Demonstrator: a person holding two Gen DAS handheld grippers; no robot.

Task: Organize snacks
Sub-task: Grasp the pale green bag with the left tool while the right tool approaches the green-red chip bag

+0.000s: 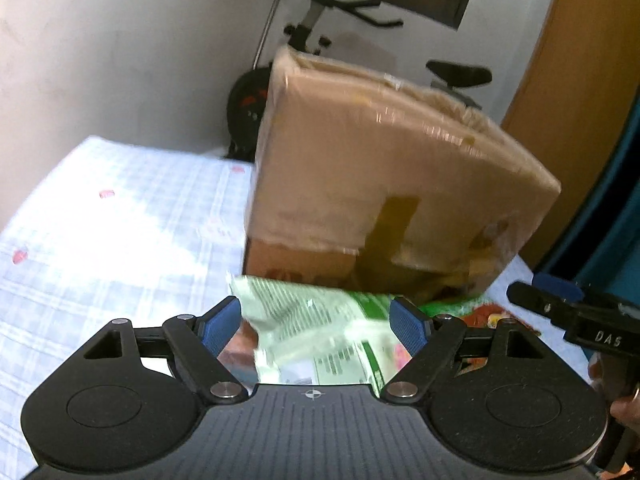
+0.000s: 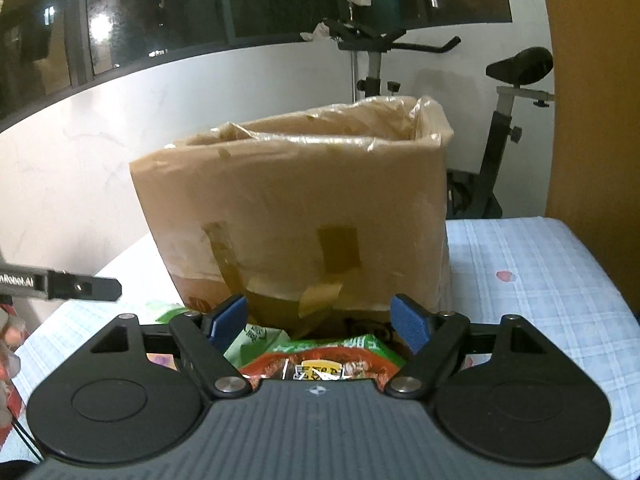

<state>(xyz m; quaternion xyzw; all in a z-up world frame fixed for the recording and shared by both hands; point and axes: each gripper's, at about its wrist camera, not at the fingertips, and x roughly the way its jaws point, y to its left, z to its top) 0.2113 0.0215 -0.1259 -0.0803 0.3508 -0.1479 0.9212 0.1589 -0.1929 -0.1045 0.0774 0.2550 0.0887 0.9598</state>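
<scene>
Both grippers are hanging open over the snacks: the left gripper [image 1: 316,322] is straddling a green packet [image 1: 320,340] without pinching it, the right gripper [image 2: 320,322] is sitting above a red packet [image 2: 320,364], box [image 2: 296,216] just ahead.

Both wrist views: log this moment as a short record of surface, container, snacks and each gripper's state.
surface: bed sheet, pale blue check
container: cardboard box, upright, open top, lined with clear plastic, taped on the front
snacks: green-and-white packet and red-and-green packet lying on the sheet in front of the box
left gripper: open, above the green-and-white packet, pads not pressing it
right gripper: open, above the red-and-green packet
background: exercise bike behind the box
</scene>
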